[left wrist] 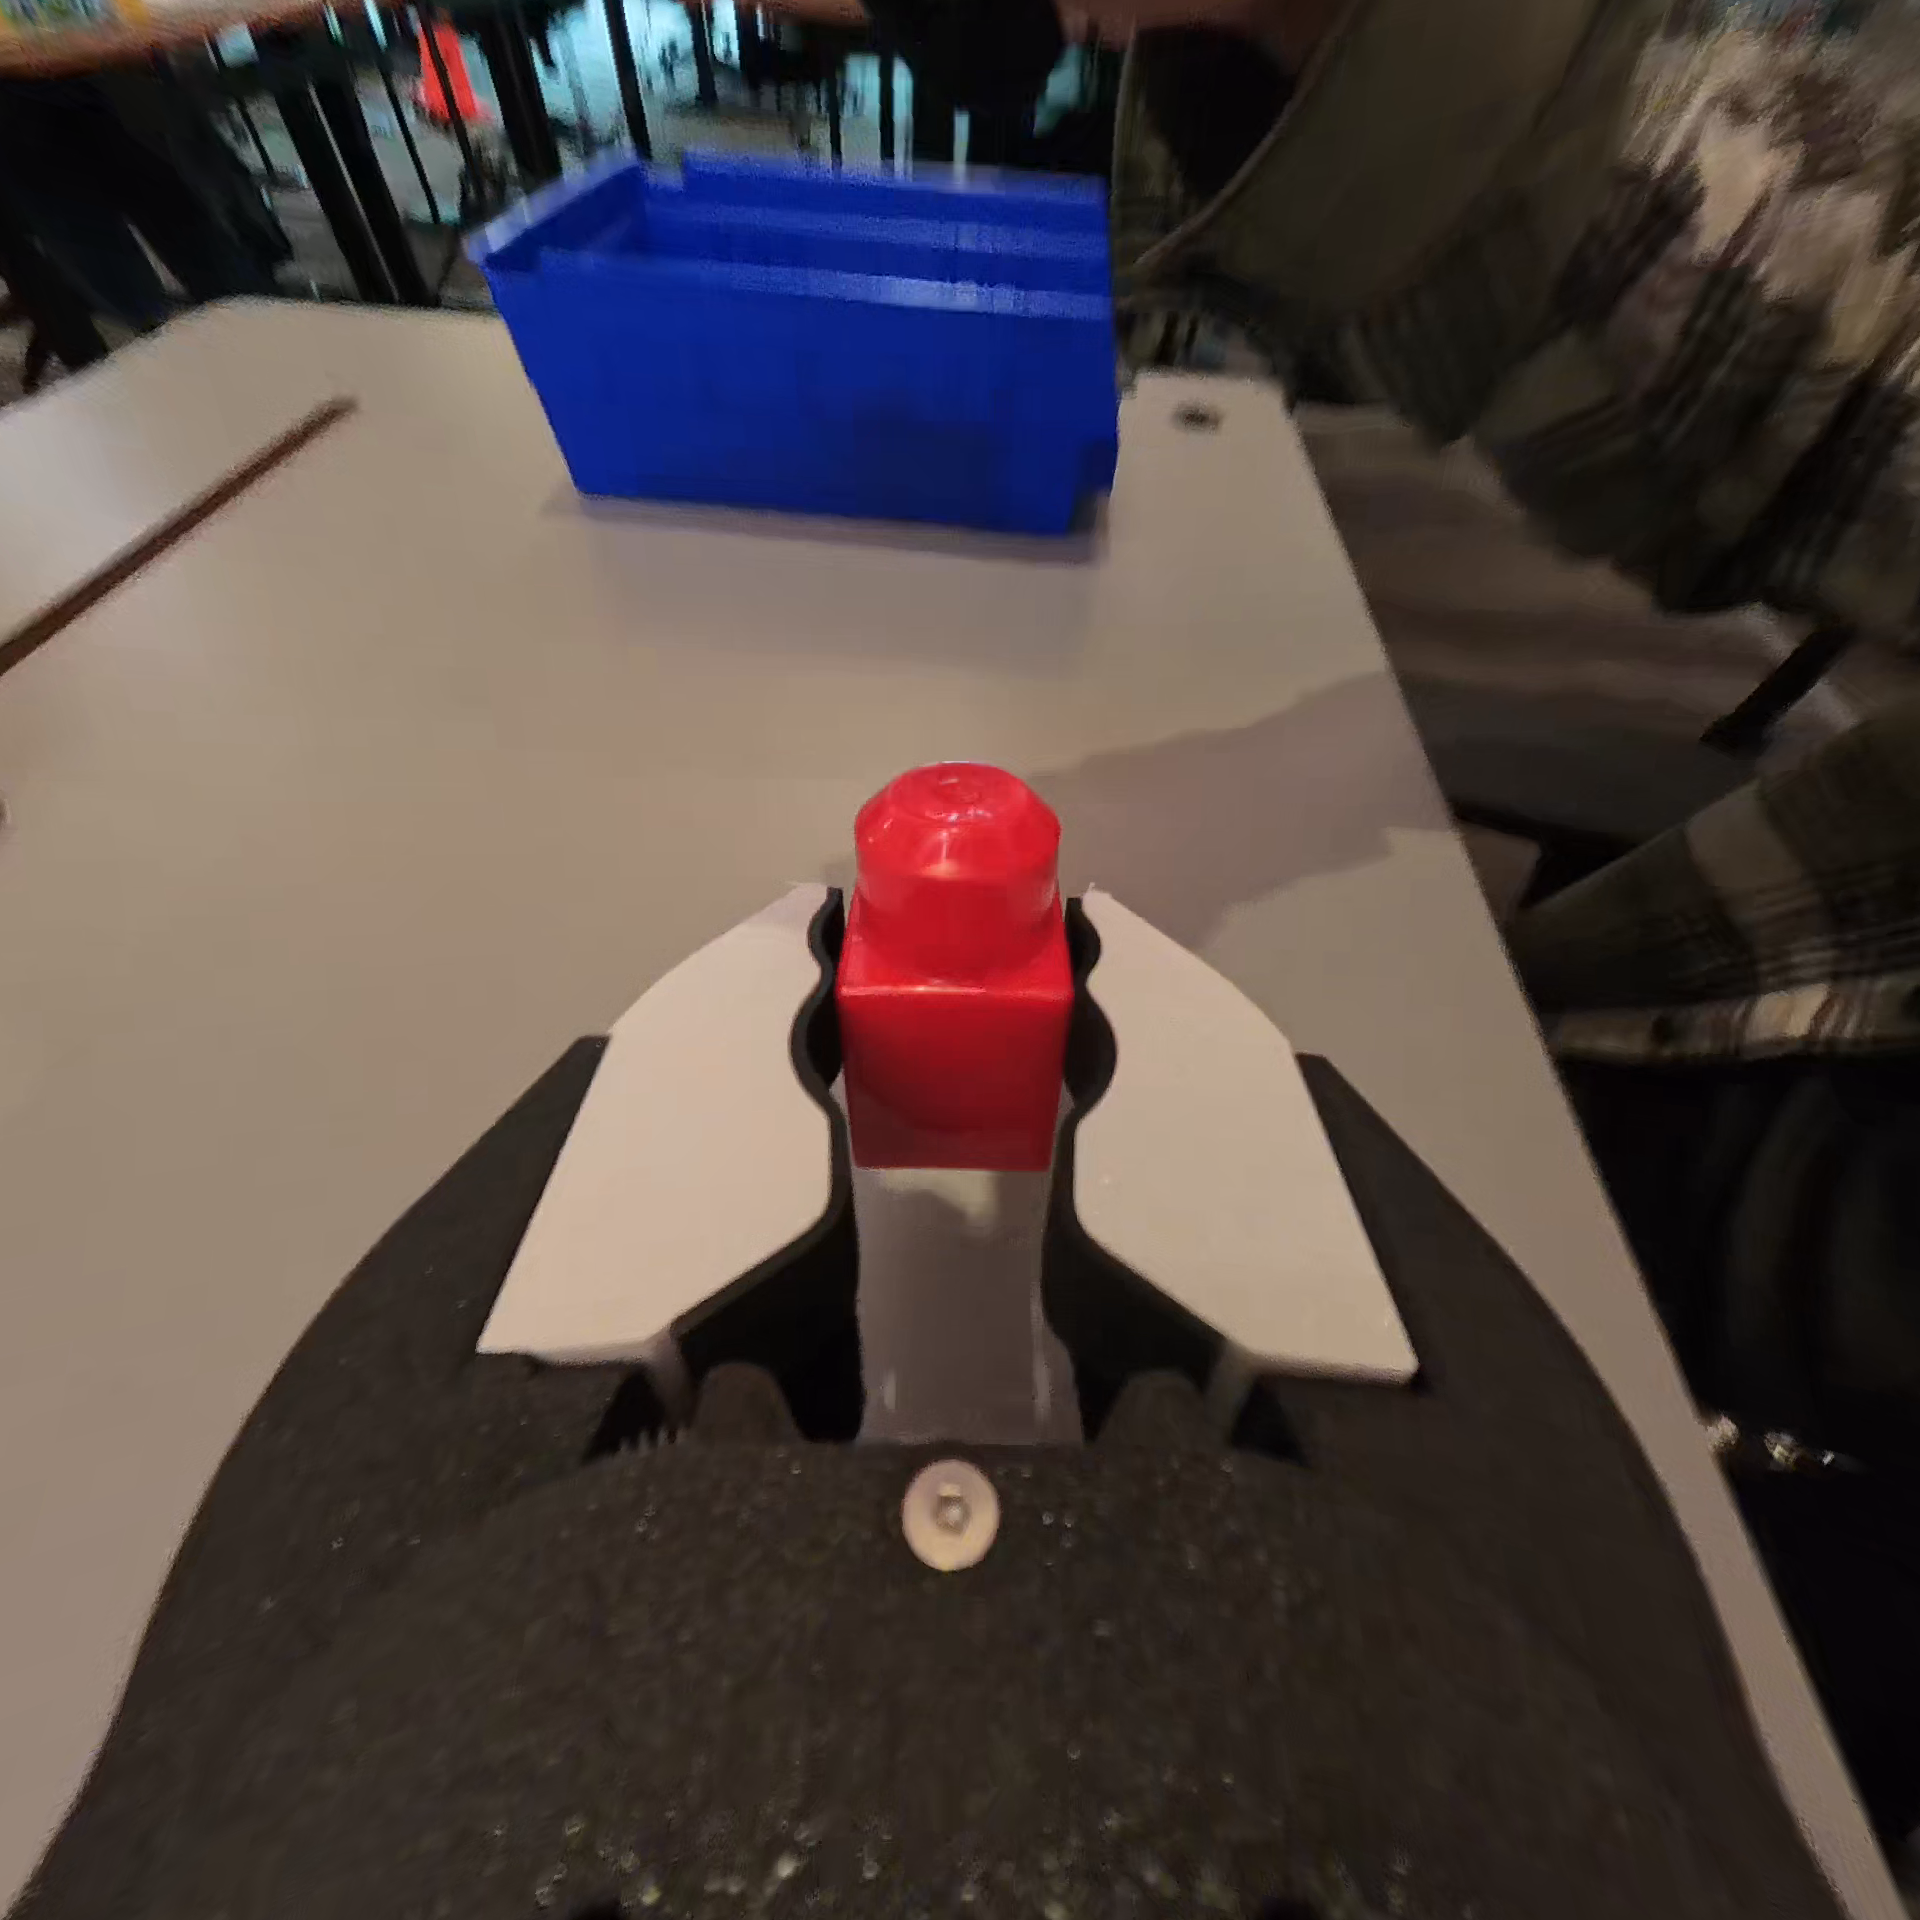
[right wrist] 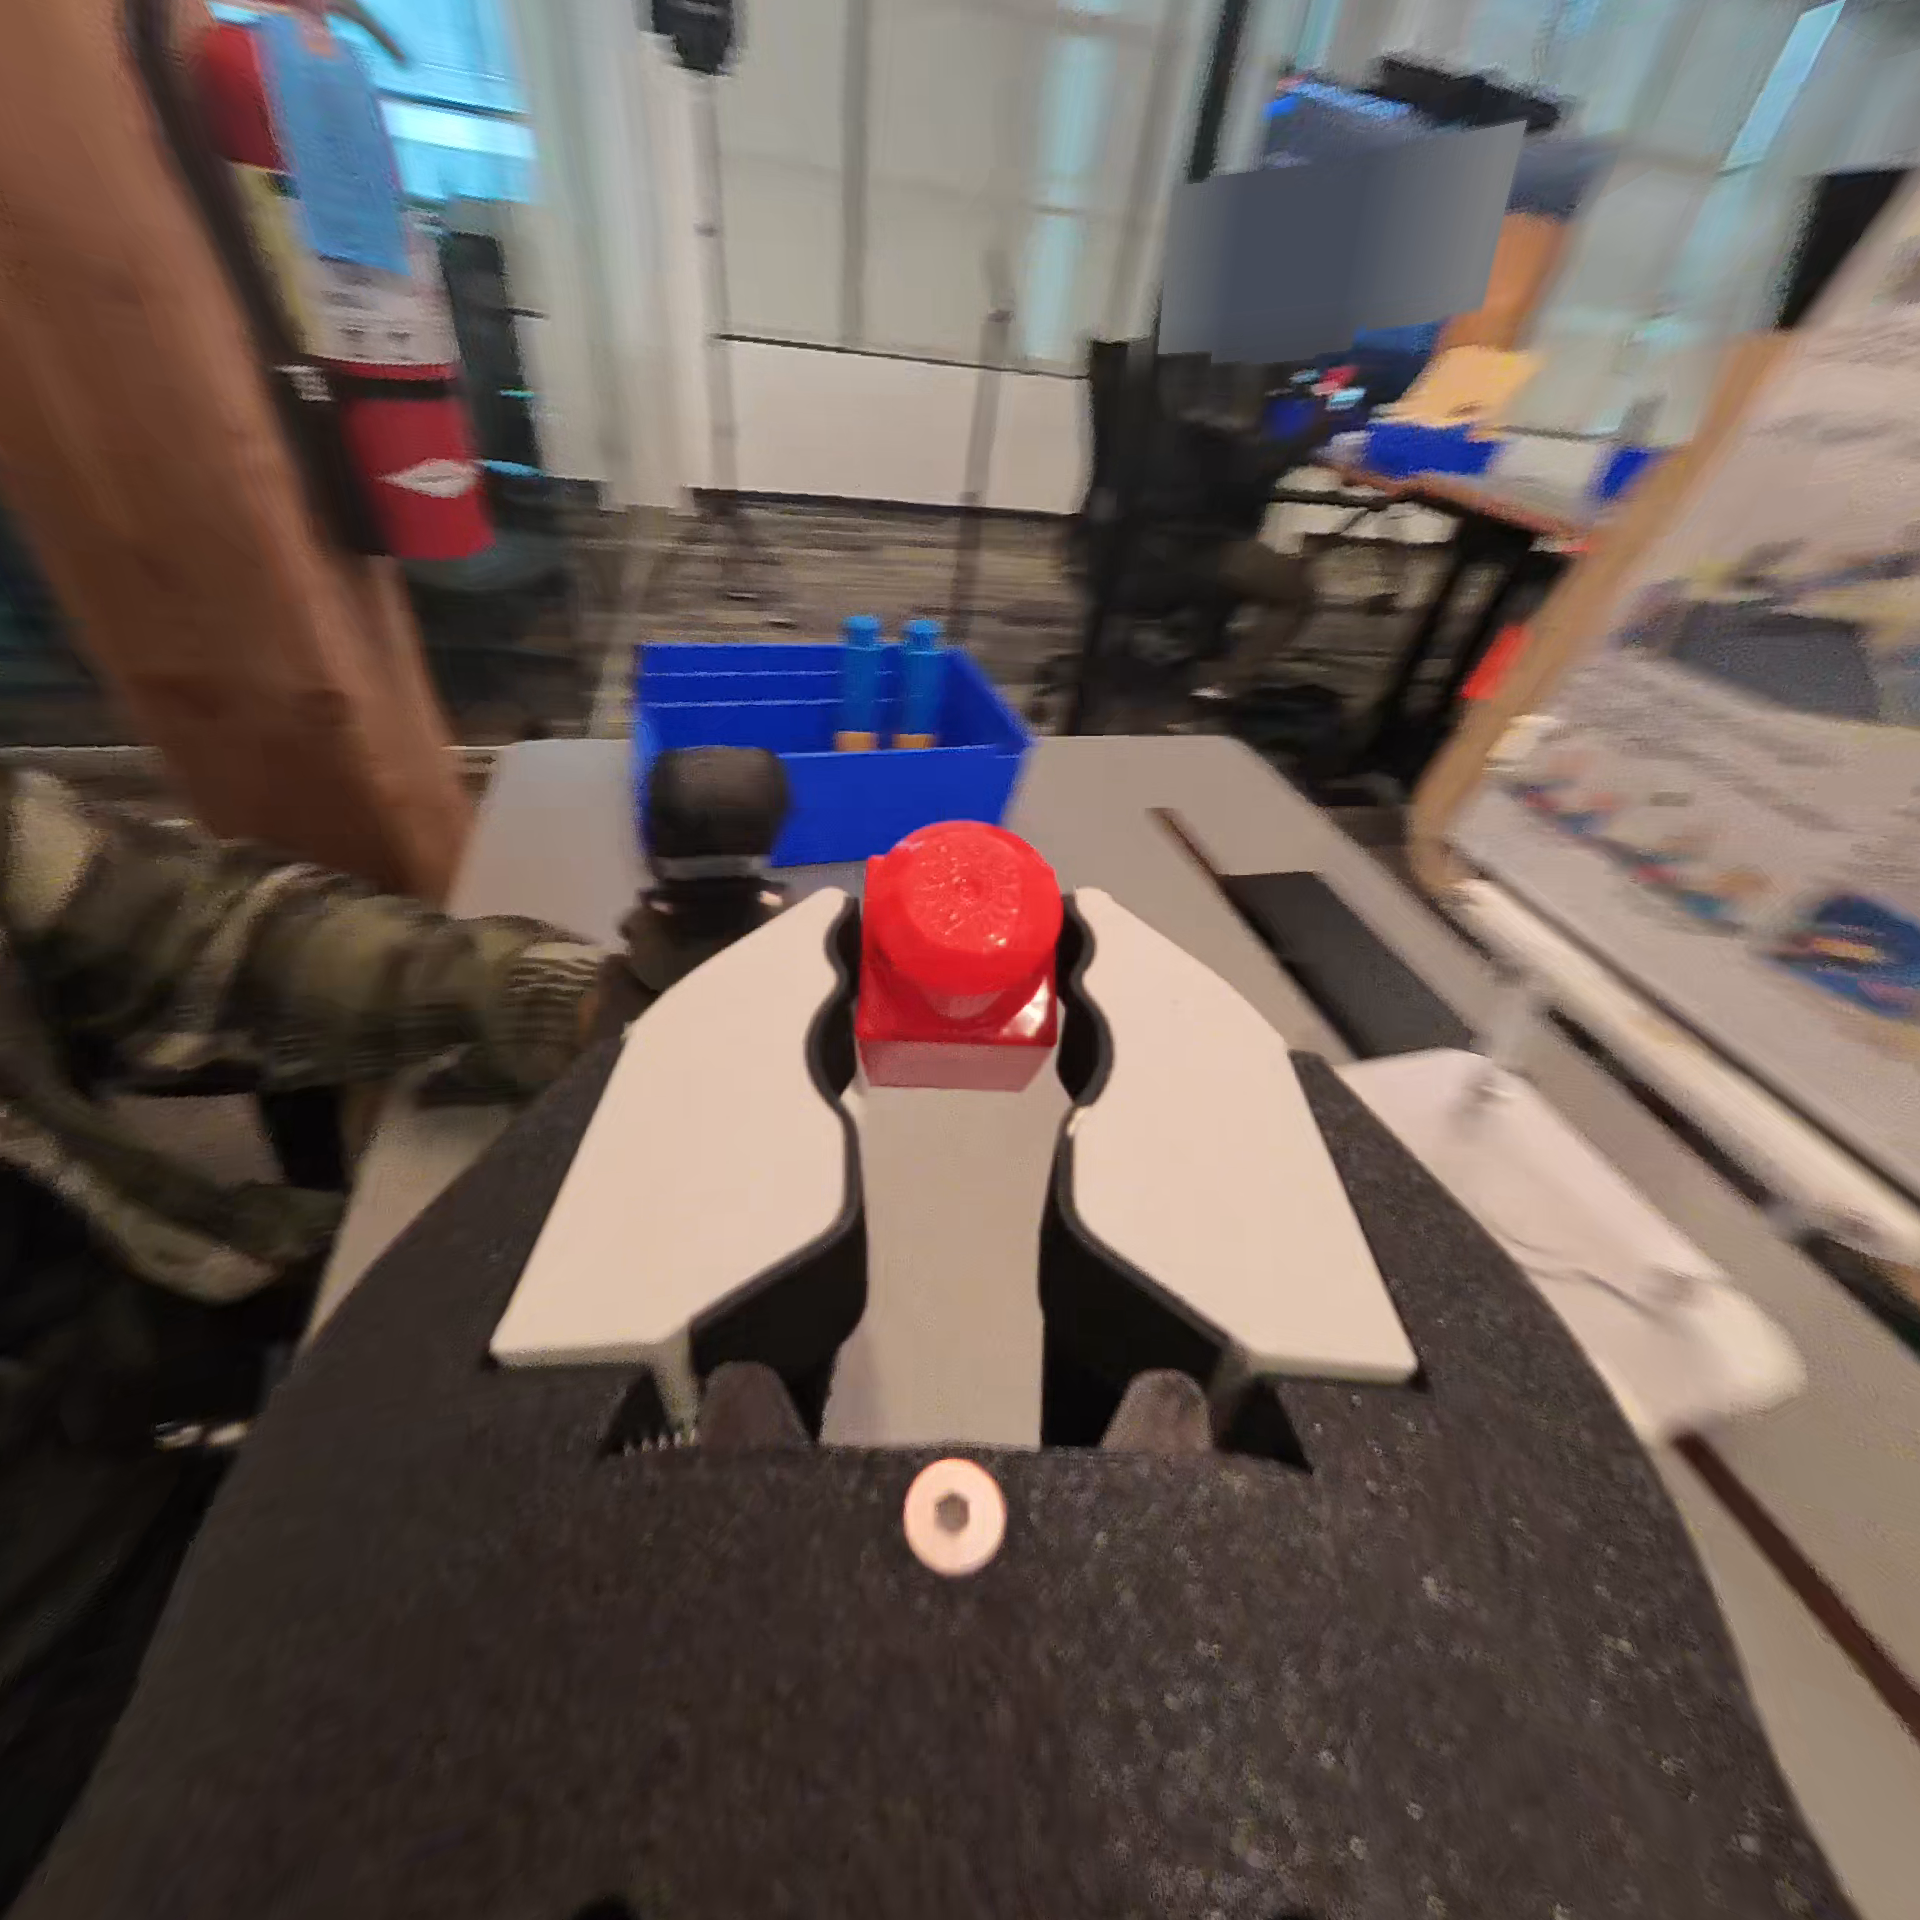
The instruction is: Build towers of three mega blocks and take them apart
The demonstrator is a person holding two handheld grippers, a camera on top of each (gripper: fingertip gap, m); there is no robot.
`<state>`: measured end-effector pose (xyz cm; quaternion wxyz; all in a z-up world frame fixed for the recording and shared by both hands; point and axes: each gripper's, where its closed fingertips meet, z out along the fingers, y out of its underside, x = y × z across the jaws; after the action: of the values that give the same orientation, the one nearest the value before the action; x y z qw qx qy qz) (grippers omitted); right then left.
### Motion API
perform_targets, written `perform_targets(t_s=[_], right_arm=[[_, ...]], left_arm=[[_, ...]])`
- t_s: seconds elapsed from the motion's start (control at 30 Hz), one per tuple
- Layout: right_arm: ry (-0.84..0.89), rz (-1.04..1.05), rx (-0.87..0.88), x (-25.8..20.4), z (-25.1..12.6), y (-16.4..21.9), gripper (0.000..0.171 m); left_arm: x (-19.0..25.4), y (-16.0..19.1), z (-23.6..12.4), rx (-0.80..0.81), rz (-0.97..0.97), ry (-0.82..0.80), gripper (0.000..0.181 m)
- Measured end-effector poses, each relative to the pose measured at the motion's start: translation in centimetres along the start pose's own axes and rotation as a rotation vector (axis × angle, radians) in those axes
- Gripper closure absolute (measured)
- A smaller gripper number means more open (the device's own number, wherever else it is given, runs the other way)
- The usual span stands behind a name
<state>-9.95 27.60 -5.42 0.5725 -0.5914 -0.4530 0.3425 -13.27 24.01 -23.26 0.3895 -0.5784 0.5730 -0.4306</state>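
In the left wrist view my left gripper (left wrist: 951, 914) is shut on a red mega block (left wrist: 954, 1018), which stands upright with its single stud on top, above the grey table (left wrist: 416, 779). In the right wrist view my right gripper (right wrist: 961, 914) is shut on another red mega block (right wrist: 961, 1029), whose stud tilts toward the camera. Both blocks sit between the fingertips. No tower shows in either view.
A blue bin (left wrist: 810, 364) stands at the far end of the table; in the right wrist view the bin (right wrist: 894, 790) holds two blue cylinders (right wrist: 883, 681). A plaid sleeve (right wrist: 260, 987) and a black knob (right wrist: 717, 800) are at the left. White paper (right wrist: 1558, 1247) and a leaning board (right wrist: 1714, 727) are at the right. My hands' fingertips stand some 20 cm from each other.
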Motion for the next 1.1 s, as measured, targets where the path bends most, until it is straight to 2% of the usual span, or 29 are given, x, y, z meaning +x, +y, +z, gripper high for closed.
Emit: perform_targets(t_s=[0.1,0.2,0.37,0.5,0.6,0.73,0.8,0.87,0.97,1.1], right_arm=[[0.248,-0.048,-0.116,4.5,-6.0,0.2,0.136],[0.458,-0.002,-0.262,8.5,-13.4,3.2,0.136],[0.677,0.191,-0.413,12.3,-23.8,11.1,0.136],[0.752,0.323,-0.525,13.1,-28.3,17.9,0.136],[0.772,0.404,-0.555,13.2,-29.7,21.0,0.135],[0.793,0.462,-0.569,13.5,-30.8,22.7,0.129],[0.811,0.448,-0.565,13.8,-31.1,22.5,0.113],[0.82,0.416,-0.552,13.9,-31.2,21.5,0.106],[0.787,0.344,-0.507,13.5,-29.6,18.6,0.107],[0.6,0.258,-0.384,10.9,-22.6,13.5,0.113]], left_arm=[[0.3,-2.0,-1.1,0.095,-0.013,0.02,0.142],[0.1,-1.2,-0.9,0.053,0.006,-0.002,0.142],[0.7,-1.2,-0.3,0.041,0.021,0.018,0.142],[0.6,-1.0,-0.2,0.037,0.022,0.019,0.142],[0.5,-0.8,-0.3,0.036,0.012,0.023,0.142],[0.3,-0.6,-0.2,0.028,0.011,0.018,0.142],[0.3,-0.6,-0.3,0.031,0.01,0.017,0.142],[0.2,-0.7,-0.4,0.036,0.006,0.018,0.142],[0.2,-0.8,-0.5,0.045,-0.001,0.022,0.142],[0.2,-0.9,-0.5,0.056,-0.007,0.023,0.142]])
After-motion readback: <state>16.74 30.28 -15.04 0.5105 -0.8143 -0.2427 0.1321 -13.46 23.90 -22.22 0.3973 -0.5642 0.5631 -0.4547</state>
